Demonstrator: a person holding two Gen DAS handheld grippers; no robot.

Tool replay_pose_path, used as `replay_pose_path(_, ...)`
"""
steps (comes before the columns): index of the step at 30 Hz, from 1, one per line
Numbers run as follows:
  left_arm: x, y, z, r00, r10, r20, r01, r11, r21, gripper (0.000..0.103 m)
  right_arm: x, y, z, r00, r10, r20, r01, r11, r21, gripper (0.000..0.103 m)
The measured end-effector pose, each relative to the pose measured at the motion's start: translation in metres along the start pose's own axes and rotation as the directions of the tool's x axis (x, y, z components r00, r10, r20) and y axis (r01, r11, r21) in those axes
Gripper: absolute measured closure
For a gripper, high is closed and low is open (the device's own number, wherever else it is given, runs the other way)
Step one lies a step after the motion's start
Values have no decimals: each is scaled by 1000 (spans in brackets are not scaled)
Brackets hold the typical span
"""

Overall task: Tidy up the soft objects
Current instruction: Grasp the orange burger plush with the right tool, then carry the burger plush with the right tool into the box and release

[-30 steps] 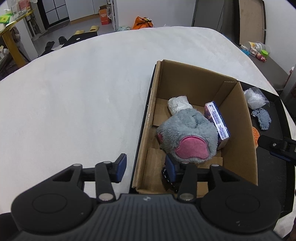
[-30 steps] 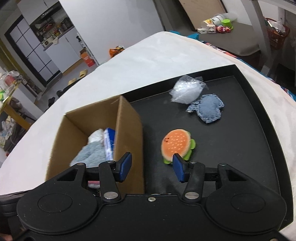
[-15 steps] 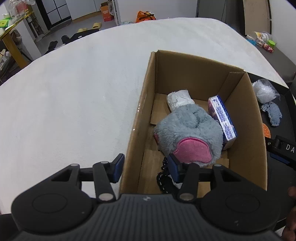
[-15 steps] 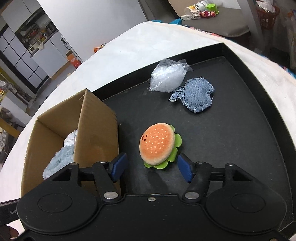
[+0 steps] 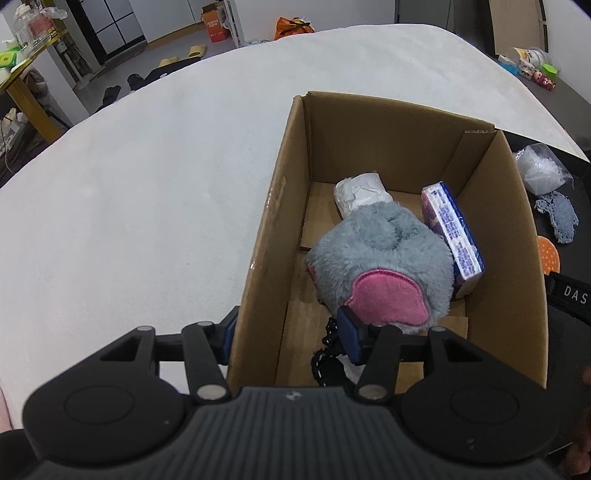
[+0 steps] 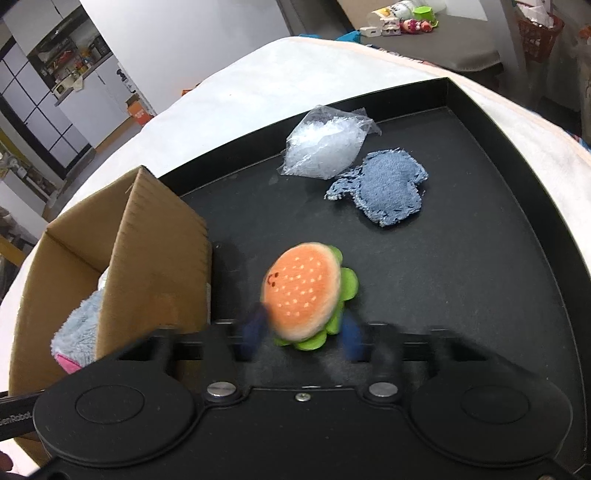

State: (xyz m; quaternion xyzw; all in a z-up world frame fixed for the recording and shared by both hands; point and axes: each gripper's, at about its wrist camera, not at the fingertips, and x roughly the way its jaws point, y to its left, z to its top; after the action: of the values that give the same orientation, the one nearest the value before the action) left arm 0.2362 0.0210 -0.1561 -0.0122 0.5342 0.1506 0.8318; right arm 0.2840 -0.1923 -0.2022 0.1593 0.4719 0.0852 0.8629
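A plush burger (image 6: 303,291) lies on the black tray (image 6: 461,280). My right gripper (image 6: 301,332) is open, its blurred blue fingertips on either side of the burger's near edge. My left gripper (image 5: 288,330) is open and straddles the left wall of the cardboard box (image 5: 266,236), one finger outside, one inside. In the box lie a grey and pink plush (image 5: 384,258), a white wad (image 5: 358,192), a blue tissue pack (image 5: 452,232) and a black cord (image 5: 325,358). A denim pouch (image 6: 384,192) and a clear plastic bag (image 6: 325,146) lie farther back on the tray.
The box (image 6: 159,251) stands at the tray's left edge, on a white table (image 5: 129,206). The tray's raised rim (image 6: 517,147) runs along the right and far sides. Beyond the table are a bench with small toys (image 6: 406,22) and room clutter.
My right gripper moved forward over the tray and its fingertips have narrowed around the burger. My left gripper shifted right, bringing the box wall between its fingers.
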Motion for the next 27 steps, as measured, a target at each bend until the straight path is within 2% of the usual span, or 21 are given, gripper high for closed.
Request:
replay_pose_path(5, -6, 1, 0, 1000, -6, 13, 6, 1000, 1, 50, -4, 0, -2, 1000, 5, -2, -5, 1000, -8, 76)
replay_pose_path(11, -7, 3, -1, 1000, -16, 17, 16, 1000, 1, 49, -14, -3, 0, 1000, 13, -3, -13, 1000, 18, 76)
replay_pose_path(14, -10, 5, -2, 1000, -18, 23, 18, 1000, 1, 49, -19, -6, 0, 999, 34, -30, -33, 998, 55, 76)
replay_pose_path(27, -15, 14, -5, 998, -47, 31, 47, 999, -11, 49, -41, 5, 2, 999, 14, -29, -13, 1000, 28, 76)
